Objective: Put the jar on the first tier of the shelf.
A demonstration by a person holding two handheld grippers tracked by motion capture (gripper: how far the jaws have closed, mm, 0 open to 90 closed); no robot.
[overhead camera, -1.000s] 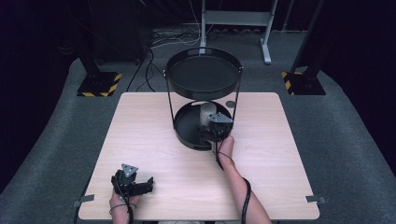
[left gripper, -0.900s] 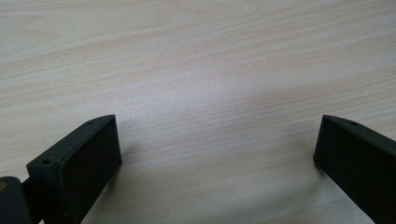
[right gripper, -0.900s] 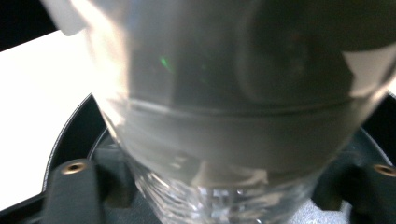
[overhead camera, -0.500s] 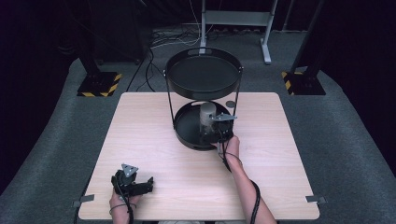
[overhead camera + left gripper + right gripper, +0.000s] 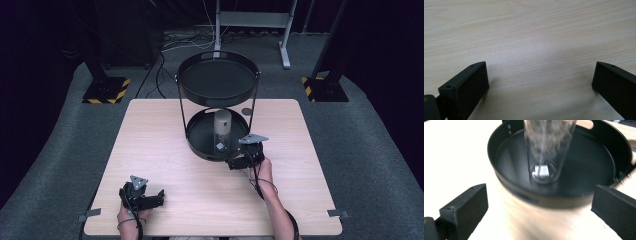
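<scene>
A two-tier black stand has an upper round tray [image 5: 218,80] and a lower round tray [image 5: 200,134] at the far middle of the wooden table [image 5: 165,145]. A clear glass [image 5: 222,130] stands upright in the lower tray, seen close up as a glass [image 5: 549,147] with a white label at its base. My right gripper [image 5: 239,161] is open just outside the lower tray's near rim [image 5: 554,198], jaws wide, nothing between them. My left gripper [image 5: 150,200] rests open near the table's front left; its jaws [image 5: 540,82] frame bare wood.
A small dark disc [image 5: 246,111] lies on the table behind the stand. Thin upright rods [image 5: 254,107] join the two trays. Stand legs with yellow-black feet [image 5: 106,90] and cables sit on the grey floor beyond the table.
My right gripper has drawn back toward me, from over the lower tray beside the glass to just outside its near rim. The glass stays upright in the tray. The left gripper has not moved.
</scene>
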